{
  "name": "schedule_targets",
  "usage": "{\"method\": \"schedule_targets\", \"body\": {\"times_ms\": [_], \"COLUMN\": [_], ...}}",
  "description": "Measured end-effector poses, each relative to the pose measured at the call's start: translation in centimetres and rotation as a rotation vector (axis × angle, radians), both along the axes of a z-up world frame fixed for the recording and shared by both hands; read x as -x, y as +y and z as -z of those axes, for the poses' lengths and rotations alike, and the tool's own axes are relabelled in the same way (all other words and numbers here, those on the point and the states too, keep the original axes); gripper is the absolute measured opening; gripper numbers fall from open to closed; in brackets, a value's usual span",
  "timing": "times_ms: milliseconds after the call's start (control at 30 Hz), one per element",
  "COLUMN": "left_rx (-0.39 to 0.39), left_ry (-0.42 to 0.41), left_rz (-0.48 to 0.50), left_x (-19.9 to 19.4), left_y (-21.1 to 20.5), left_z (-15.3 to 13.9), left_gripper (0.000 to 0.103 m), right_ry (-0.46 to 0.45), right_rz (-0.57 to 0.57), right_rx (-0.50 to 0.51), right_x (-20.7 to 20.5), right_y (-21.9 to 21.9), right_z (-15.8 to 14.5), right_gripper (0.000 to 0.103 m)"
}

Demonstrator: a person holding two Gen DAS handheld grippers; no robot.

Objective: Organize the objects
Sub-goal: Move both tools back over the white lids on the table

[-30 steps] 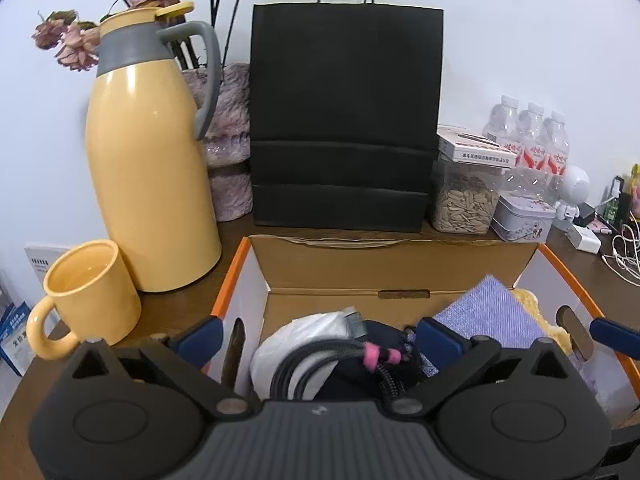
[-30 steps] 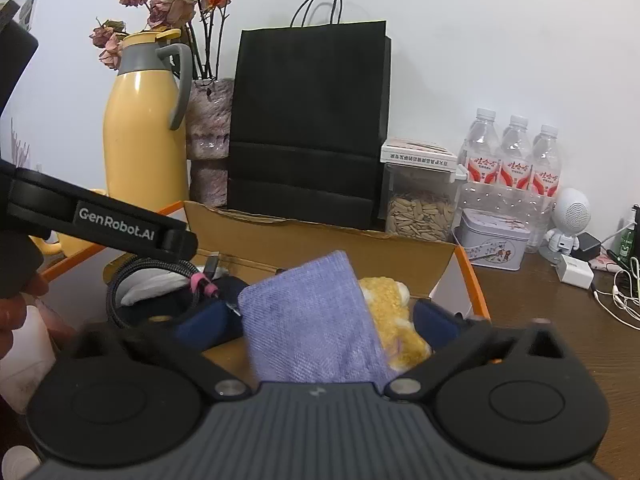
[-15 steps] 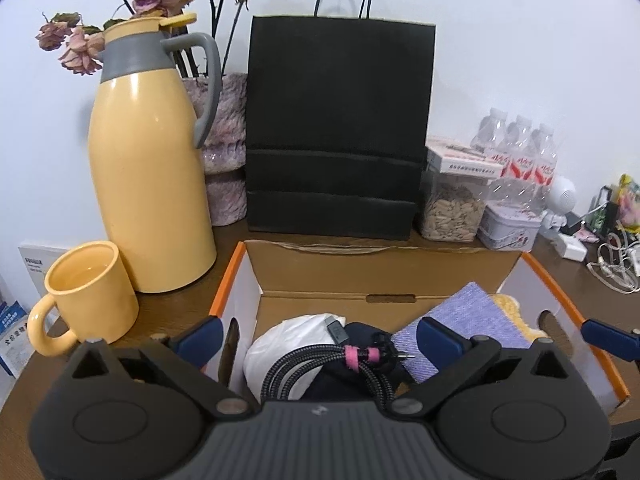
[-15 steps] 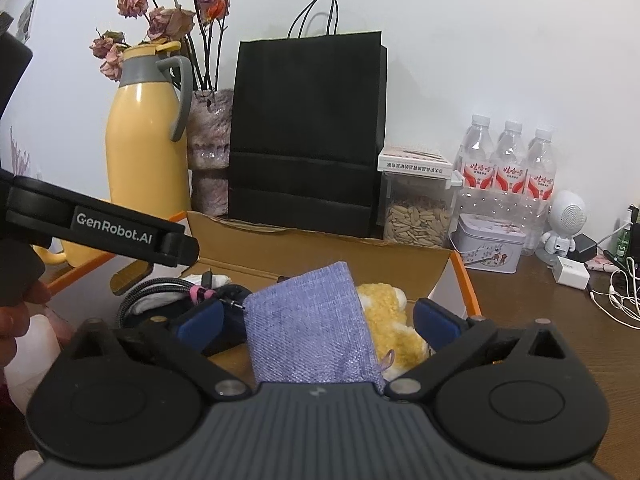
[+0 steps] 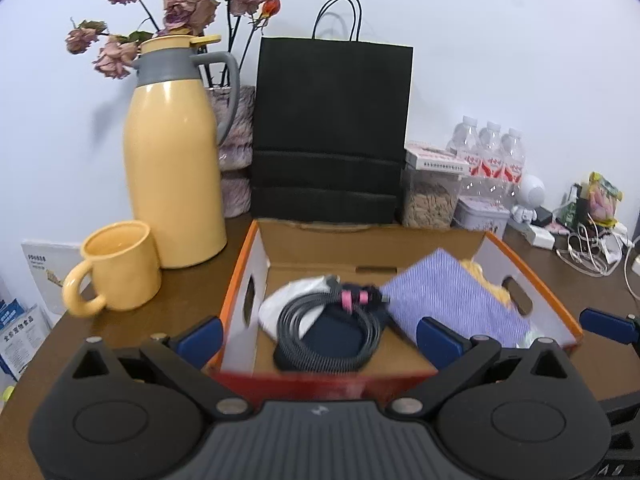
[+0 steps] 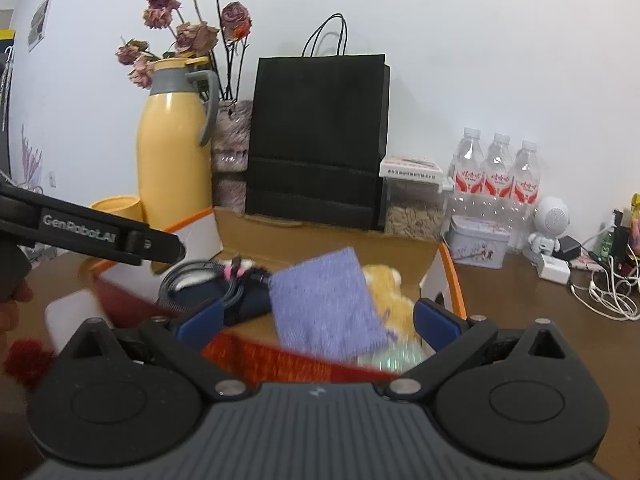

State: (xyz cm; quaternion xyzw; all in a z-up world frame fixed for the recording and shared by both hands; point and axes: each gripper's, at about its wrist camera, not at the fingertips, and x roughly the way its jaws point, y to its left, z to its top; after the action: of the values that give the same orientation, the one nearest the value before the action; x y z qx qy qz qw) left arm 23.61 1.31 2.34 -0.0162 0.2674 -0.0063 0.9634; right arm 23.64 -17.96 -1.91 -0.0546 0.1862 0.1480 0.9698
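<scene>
I had both tools over the near edge of the open cardboard box with the orange rim [image 5: 532, 268], which sat on the dark brown wooden bench [image 5: 192, 288] in front of the tall black paper bag [image 5: 332, 128]. My left tool [image 5: 320, 334] stood with its blue-padded fingers spread wide and nothing between them, and my right tool [image 6: 316, 322] was just as wide and just as empty, so I judged the placing finished and neither tool needed for holding. The things to be organised lay inside the box: a coiled grey braided cable with a pink tie [image 5: 332, 324] rested on a flat dark navy pouch [image 5: 332, 344], which I took as sensible, since the pouch gave the loose coil a flat bed; a white cloth-like item [image 5: 288, 300] showed from under them at the left. A lilac woven fabric pouch [image 5: 452, 300] leaned against a yellow plush toy [image 6: 390, 292] at the right side, probably because the soft toy propped it up. The yellow thermos jug with a grey collar [image 5: 172, 160] and the yellow ceramic mug [image 5: 120, 268] stood outside the box, to its left, apparently not part of the sorting. Both views were smeared along the box's red front wall, so I could not tell how close my fingers were to it.
</scene>
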Motion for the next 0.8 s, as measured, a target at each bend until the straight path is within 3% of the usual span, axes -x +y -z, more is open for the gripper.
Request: {"method": "schedule_targets", "body": {"times_ms": [333,800], "left_rx": [-0.045,-0.071], "left_ry": [0.052,0.17], "left_rz": [0.012,0.07], "left_x": [5.9,8.9], "left_y": [0.5,0.4], "left_z": [2.6,6.3], "left_gripper": [0.103,0.103], "right_ry": [0.085,0.219], "right_rz": [0.003,0.019], "right_rx": [0.032,0.087], "right_x": [5.1,7.6], "right_y": [-1.6,-2.7], "right_z": [2.2,5.6], "right_gripper": [0.103,0.103]}}
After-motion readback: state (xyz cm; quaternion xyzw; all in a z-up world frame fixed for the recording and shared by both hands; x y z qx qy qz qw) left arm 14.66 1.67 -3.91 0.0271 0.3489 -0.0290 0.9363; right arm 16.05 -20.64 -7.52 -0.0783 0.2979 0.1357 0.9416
